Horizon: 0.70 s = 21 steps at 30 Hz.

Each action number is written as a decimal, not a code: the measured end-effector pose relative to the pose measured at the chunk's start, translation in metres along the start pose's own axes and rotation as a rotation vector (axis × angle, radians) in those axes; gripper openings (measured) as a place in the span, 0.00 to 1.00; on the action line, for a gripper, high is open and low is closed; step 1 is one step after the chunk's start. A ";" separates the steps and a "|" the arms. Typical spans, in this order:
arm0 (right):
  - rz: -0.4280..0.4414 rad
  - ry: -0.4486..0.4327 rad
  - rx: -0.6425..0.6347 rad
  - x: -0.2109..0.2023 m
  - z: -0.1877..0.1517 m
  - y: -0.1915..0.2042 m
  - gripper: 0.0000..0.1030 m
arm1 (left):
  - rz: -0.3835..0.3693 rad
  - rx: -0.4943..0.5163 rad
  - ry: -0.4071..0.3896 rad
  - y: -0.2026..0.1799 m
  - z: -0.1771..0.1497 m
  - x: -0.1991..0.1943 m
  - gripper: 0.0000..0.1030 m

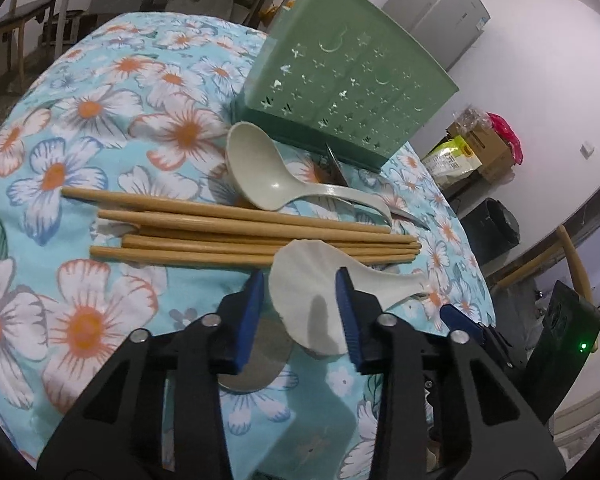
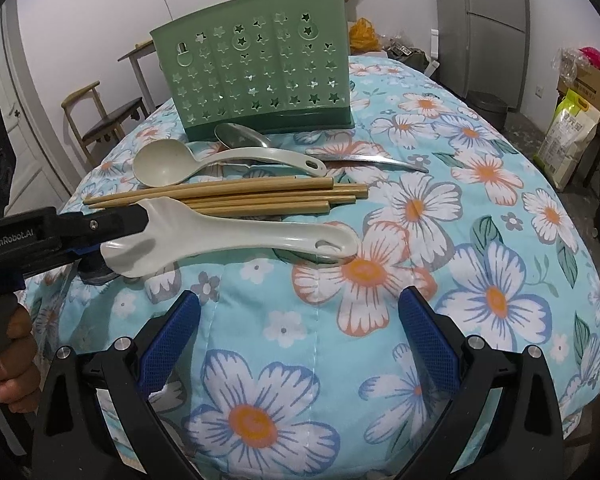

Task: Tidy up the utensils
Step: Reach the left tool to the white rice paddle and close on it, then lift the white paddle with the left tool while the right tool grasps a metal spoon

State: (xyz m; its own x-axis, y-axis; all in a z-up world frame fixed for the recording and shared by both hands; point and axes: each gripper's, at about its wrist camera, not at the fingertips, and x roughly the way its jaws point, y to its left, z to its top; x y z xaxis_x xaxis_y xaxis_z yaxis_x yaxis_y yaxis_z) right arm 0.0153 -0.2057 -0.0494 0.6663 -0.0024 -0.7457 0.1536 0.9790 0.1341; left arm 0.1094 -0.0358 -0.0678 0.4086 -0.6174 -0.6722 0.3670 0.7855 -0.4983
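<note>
The white rice paddle (image 1: pixel 300 300) lies on the flowered cloth (image 1: pixel 100 140) just in front of the chopsticks (image 1: pixel 240 236), its broad blade between the left gripper's (image 1: pixel 302 284) narrowed jaws. It looks light, stiff and slick, so a hold across the blade may slip; the handle neck seems safer. The right gripper (image 2: pixel 298 328) hangs wide open and empty.

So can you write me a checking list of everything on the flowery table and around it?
Surface: flowery cloth covers the table.
Job's things: green holder upright at the back; ladle, metal spoon, chopsticks and rice paddle lie before it.
Clutter: a round metal disc under the paddle's blade.
Grippers: left gripper has its fingers either side of the paddle's blade; right gripper open, empty.
Cables: nothing seen.
Surroundings: chair, fridge, bags and boxes.
</note>
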 end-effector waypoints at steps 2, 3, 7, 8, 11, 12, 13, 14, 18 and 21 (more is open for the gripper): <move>0.000 -0.003 0.001 0.000 0.000 0.000 0.94 | -0.009 -0.003 0.000 0.000 -0.001 0.000 0.23; -0.001 -0.004 0.000 0.000 0.000 0.000 0.94 | -0.011 -0.008 0.000 0.000 -0.001 0.001 0.20; 0.005 -0.016 -0.004 -0.001 -0.002 -0.001 0.94 | -0.039 -0.041 -0.010 0.002 -0.002 -0.003 0.08; 0.008 -0.015 -0.009 -0.001 -0.002 -0.001 0.94 | -0.054 -0.049 -0.020 0.002 -0.002 -0.006 0.07; 0.013 -0.002 -0.023 -0.002 -0.001 -0.002 0.94 | -0.098 -0.069 -0.045 -0.001 -0.001 -0.017 0.03; 0.017 0.004 -0.026 -0.003 0.000 -0.002 0.94 | -0.125 -0.082 -0.059 -0.001 0.000 -0.023 0.02; 0.019 0.011 -0.029 -0.004 0.000 -0.002 0.94 | -0.147 -0.093 -0.074 -0.001 0.000 -0.029 0.01; 0.018 0.020 -0.033 -0.005 0.001 -0.002 0.94 | -0.164 -0.099 -0.088 -0.002 0.001 -0.035 0.01; 0.018 0.013 -0.092 -0.015 -0.001 0.007 0.94 | -0.241 -0.111 -0.168 -0.007 0.008 -0.069 0.01; 0.032 -0.044 -0.224 -0.030 -0.006 0.033 0.94 | -0.281 -0.116 -0.237 -0.007 0.012 -0.096 0.01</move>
State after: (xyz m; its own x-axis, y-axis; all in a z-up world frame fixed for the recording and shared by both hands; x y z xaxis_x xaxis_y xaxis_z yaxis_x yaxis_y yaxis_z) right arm -0.0040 -0.1715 -0.0271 0.7000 0.0257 -0.7137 -0.0312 0.9995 0.0055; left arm 0.0772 0.0178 0.0068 0.4925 -0.7915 -0.3620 0.4008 0.5755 -0.7129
